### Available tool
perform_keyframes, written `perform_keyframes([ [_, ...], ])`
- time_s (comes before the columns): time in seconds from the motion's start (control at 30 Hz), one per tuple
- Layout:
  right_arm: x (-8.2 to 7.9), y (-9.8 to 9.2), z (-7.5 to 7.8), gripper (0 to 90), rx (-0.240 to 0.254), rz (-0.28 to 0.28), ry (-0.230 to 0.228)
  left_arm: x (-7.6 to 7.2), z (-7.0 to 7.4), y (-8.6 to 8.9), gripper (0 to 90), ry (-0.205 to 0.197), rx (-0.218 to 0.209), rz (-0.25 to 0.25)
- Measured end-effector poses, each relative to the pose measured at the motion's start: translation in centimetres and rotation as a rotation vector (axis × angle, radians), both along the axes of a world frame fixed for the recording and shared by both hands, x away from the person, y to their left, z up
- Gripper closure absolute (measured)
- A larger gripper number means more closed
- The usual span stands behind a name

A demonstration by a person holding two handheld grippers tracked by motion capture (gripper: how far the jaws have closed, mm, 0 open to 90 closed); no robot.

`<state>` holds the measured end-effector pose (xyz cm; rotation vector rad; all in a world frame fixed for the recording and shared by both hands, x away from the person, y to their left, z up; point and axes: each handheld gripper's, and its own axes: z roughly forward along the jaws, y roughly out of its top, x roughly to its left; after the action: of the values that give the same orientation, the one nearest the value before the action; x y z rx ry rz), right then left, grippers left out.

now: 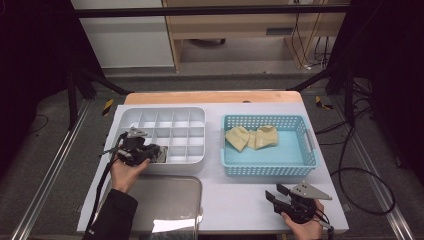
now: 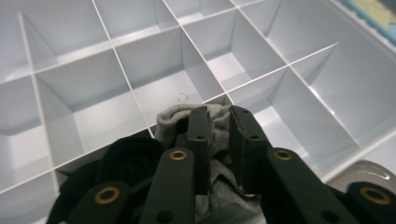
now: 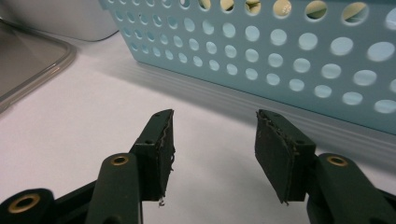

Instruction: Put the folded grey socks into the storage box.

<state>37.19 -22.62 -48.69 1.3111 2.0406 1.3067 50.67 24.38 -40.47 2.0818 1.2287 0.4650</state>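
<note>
Grey sock (image 2: 187, 122) is sitting in a front compartment of the white divider tray (image 1: 165, 112), bunched up beside something dark, possibly another sock, hard to tell. Left gripper (image 2: 219, 122) is clamping on the grey sock, fabric pinched between the pads. Right gripper (image 3: 215, 154) is resting over the white table (image 3: 70, 116) just beside the blue basket (image 3: 289, 60), jaws apart, holding nothing. Two yellow socks (image 1: 252, 136) are lying in that basket.

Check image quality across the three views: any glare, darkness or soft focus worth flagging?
High view: dark surroundings, and glare on the clear lid at the table's near edge. Left gripper view: the white divided tray is evenly lit, but the grey cloth sits in shadow. Right gripper view: the blue basket looks slightly soft.
</note>
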Motion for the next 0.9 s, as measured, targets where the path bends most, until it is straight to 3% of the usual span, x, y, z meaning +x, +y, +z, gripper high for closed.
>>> perform_keyframes([
  [0.1, 0.0, 0.0, -0.1, 47.7, -0.001, 0.001, 0.003, 0.2, -0.9, -0.7, 84.0, 0.015, 0.036, -0.015],
  [0.3, 0.1, 0.1, -0.2, 48.6, 0.001, 0.005, 0.008, 0.9, -1.6, -1.1, 87.3, 0.066, 0.053, -0.026],
  [0.43, 0.1, 0.3, -0.3, 48.9, 0.005, 0.012, 0.012, 0.8, -1.6, -1.1, 86.9, 0.058, 0.054, -0.026],
  [0.5, 0.1, 0.4, -0.2, 49.2, 0.005, 0.014, 0.005, 0.4, -1.1, -0.8, 83.0, 0.029, 0.037, -0.022],
  [0.63, 0.1, 0.2, -0.2, 51.9, 0.007, 0.017, 0.007, -1.0, 0.6, 0.0, 73.5, -0.067, -0.057, -0.018],
  [0.73, 0.0, 0.1, -0.1, 53.3, 0.014, 0.017, 0.006, -2.2, 1.8, 0.5, 67.4, -0.136, -0.097, -0.021],
  [0.9, -0.1, -0.1, 0.2, 54.2, 0.02, 0.01, 0.001, -4.1, 2.3, 0.7, 61.4, -0.173, -0.136, -0.028],
])
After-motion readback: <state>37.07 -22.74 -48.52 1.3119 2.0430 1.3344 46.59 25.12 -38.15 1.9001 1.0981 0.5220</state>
